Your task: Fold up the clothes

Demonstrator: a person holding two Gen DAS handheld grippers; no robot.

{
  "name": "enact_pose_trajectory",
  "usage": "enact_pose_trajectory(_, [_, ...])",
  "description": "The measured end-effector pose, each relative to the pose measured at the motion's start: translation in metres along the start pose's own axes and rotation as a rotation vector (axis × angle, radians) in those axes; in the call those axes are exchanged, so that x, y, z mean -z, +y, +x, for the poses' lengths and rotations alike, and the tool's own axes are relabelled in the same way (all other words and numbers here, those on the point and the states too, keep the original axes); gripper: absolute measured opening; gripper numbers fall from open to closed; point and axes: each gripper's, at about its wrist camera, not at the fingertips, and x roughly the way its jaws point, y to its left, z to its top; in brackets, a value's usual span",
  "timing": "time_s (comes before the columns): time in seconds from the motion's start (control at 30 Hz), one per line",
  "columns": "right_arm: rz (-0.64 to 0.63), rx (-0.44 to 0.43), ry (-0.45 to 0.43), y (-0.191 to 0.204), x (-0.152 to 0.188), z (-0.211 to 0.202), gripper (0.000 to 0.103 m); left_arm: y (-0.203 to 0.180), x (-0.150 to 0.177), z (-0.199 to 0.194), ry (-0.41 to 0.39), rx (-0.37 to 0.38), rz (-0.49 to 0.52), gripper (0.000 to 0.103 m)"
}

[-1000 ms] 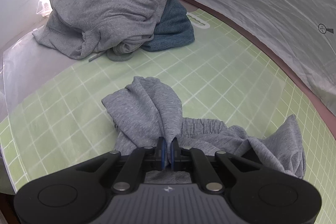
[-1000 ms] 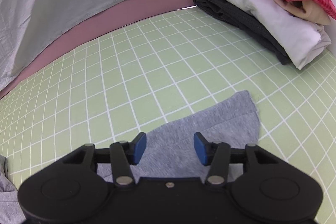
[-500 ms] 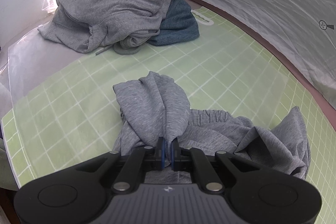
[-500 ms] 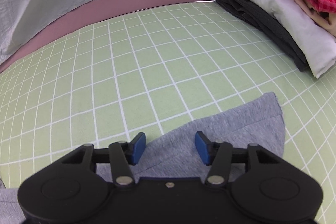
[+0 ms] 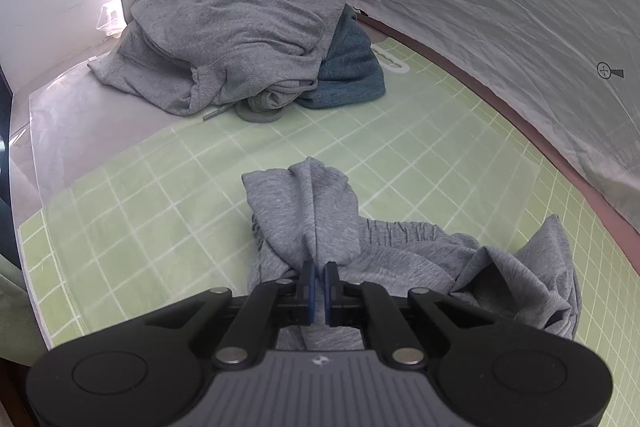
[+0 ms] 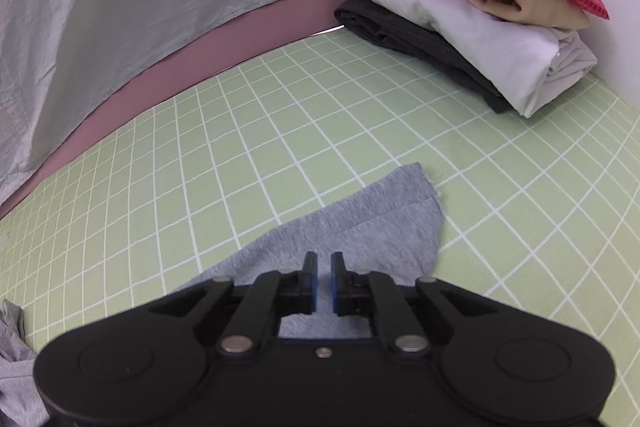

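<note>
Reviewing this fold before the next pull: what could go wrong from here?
1. The left gripper pinches only a thin ridge of the grey garment; a pull may slip it out.
2. The right gripper has been closing over the garment's flat corner, with a gap still between its pads; it may shut on nothing.
3. The middle lies bunched, so spreading may leave creases.

A green mat point(image 6: 360, 115) with a white grid covers the table, and a band of pinkish table top point(image 6: 224, 39) shows along its far edge. On the mat lie crumpled grey shorts point(image 5: 400, 251), a heap of grey and blue clothes point(image 5: 240, 35) at the far left, and a folded stack point(image 6: 472, 11) at the far right: black at the bottom, then white, beige and red check.
</note>
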Motion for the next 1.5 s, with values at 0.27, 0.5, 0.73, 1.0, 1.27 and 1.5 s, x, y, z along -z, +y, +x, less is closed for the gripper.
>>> enact_pose_trajectory(0.27, [-0.068,0.005,0.063,0.051,-0.001,0.039,0.057,0.010,0.002,-0.004,0.013,0.016,-0.056,0.005])
enact_pose_trajectory(0.5, [-0.044,0.049,0.080,0.067,0.000,0.055,0.073,-0.001,-0.013,-0.002,0.015,0.076,-0.099,0.030])
enact_pose_trajectory(0.73, [-0.105,0.098,0.080,0.078,0.003,0.058,0.077,-0.019,-0.029,0.019,0.038,0.064,-0.087,0.051])
enact_pose_trajectory(1.0, [-0.150,0.082,0.041,0.064,0.008,0.043,0.007,-0.019,-0.024,0.048,0.102,-0.009,-0.046,0.009])
enact_pose_trajectory(1.27, [-0.038,0.054,-0.134,0.030,0.010,-0.041,0.006,-0.002,-0.023,0.011,0.012,0.033,-0.065,0.007])
enact_pose_trajectory(1.5, [0.017,0.067,-0.063,-0.013,0.042,-0.076,0.006,0.035,0.013,-0.006,0.064,-0.008,-0.099,0.007])
